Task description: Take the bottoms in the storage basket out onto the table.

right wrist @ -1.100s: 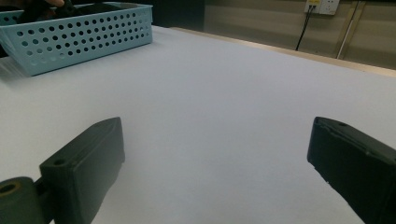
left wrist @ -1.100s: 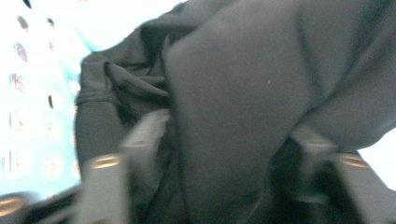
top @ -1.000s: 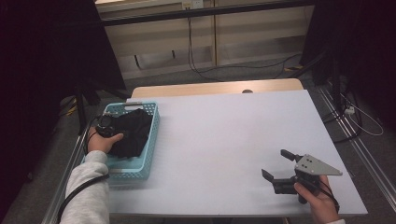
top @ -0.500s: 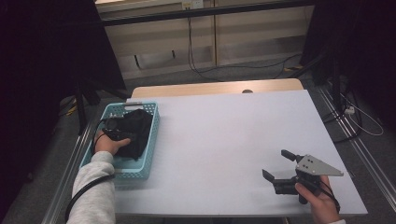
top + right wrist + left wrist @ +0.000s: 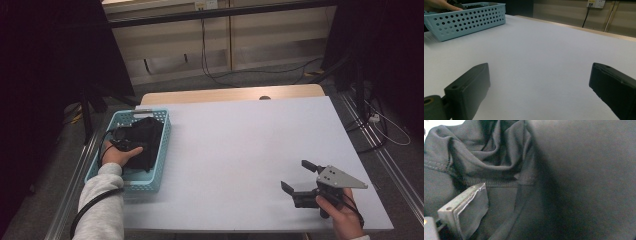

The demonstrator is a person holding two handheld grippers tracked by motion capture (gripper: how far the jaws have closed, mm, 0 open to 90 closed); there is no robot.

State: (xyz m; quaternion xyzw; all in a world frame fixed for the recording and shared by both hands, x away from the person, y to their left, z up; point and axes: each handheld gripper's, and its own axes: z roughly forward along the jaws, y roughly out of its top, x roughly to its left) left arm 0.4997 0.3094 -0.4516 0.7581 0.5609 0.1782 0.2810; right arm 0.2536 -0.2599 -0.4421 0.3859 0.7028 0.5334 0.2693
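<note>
Dark garment [image 5: 142, 140] lies bunched in the pale blue perforated basket [image 5: 161, 150] at the left edge of the white worktop [image 5: 240, 150]. It fills most of the basket's far half.

Left tongs [image 5: 121, 142] are pushed down into the cloth, with the left hand [image 5: 119, 154] on top of them. In the left gripper view one jaw shows at lower left, pressed against a fold, with fabric [image 5: 564, 177] all around; the other jaw is hidden, so I cannot tell whether they are closed on anything.

Right tongs [image 5: 300, 180] rest on the worktop at the near right, well apart from the basket, jaws spread wide and holding nothing.

Handling, as a judgement: soft woven cloth, limp, light, not fragile. It will drape and trail when lifted, and may snag on the basket rim. Best hold is a thick part: the stitched seam or hem [image 5: 499, 183] in the left gripper view, or a gathered fold, rather than a single flat layer that could slip out.

Orientation: crumpled, with no clear top or bottom. The heap's long axis runs roughly along the basket's length, near to far.
</note>
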